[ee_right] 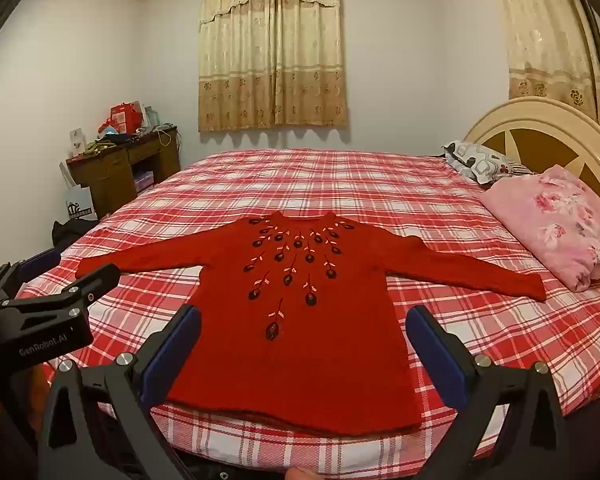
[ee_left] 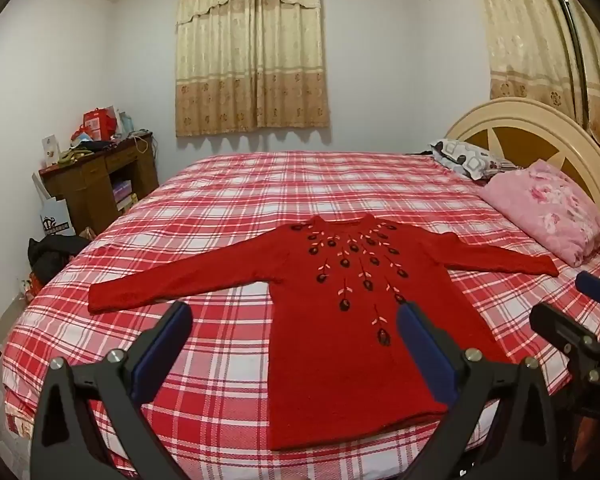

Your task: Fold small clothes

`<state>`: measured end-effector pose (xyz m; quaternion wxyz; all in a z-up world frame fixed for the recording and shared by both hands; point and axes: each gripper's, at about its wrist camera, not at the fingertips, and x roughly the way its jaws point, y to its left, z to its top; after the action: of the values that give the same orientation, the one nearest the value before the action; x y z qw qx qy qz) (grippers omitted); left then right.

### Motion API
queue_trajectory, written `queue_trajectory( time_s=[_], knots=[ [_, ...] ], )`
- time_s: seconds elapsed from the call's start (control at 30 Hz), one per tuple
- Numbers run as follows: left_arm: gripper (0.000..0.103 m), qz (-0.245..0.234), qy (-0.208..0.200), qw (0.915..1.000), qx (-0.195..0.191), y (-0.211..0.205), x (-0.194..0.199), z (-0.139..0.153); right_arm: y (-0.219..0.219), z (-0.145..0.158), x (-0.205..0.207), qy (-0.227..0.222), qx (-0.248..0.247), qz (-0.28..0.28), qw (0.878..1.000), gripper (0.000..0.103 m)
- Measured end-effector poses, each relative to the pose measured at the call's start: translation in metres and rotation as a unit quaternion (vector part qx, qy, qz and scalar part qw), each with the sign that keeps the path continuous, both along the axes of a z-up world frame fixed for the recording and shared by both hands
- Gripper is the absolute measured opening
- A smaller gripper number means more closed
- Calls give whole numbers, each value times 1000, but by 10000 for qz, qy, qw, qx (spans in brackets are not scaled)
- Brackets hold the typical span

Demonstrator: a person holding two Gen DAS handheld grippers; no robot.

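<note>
Spreading across the bed: the bed [ee_left: 236, 208] with its red plaid sheet carries everything; it is a soft surface that will likely give under a downward press.
Sweater: a red knit sweater [ee_left: 340, 344] lies flat and face up near the bed's near edge, sleeves out to both sides, hem closest to the cameras.
Handling: it looks soft, limp and fairly light; I judge the thick knit will drape and stretch, not slide, so a pinch should hold well.
Left sleeve: the left sleeve [ee_left: 148, 288] ends in a cuff lying flat on the sheet, a good first hold for folding inward.
Right sleeve: the right sleeve [ee_right: 480, 272] reaches toward the pink quilt [ee_right: 556, 216].
Embroidery: dark flowers [ee_right: 292, 264] fan below the neckline; avoid snagging them.
Left gripper: the left gripper [ee_left: 294, 340] hangs above the hem, jaws spread wide, holding nothing.
Right gripper: the right gripper [ee_right: 304, 344] likewise stands wide apart and empty.
</note>
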<state>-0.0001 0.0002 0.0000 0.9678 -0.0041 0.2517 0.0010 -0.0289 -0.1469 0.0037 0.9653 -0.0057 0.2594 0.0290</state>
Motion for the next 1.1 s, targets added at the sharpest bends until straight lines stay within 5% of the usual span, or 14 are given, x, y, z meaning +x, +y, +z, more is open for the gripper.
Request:
queue_trajectory(
  time_s=[1.1],
  knots=[
    [103,71,55,9999,-95,9,1,-4,3,-13,4,103,185,106,9997,102]
  ],
)
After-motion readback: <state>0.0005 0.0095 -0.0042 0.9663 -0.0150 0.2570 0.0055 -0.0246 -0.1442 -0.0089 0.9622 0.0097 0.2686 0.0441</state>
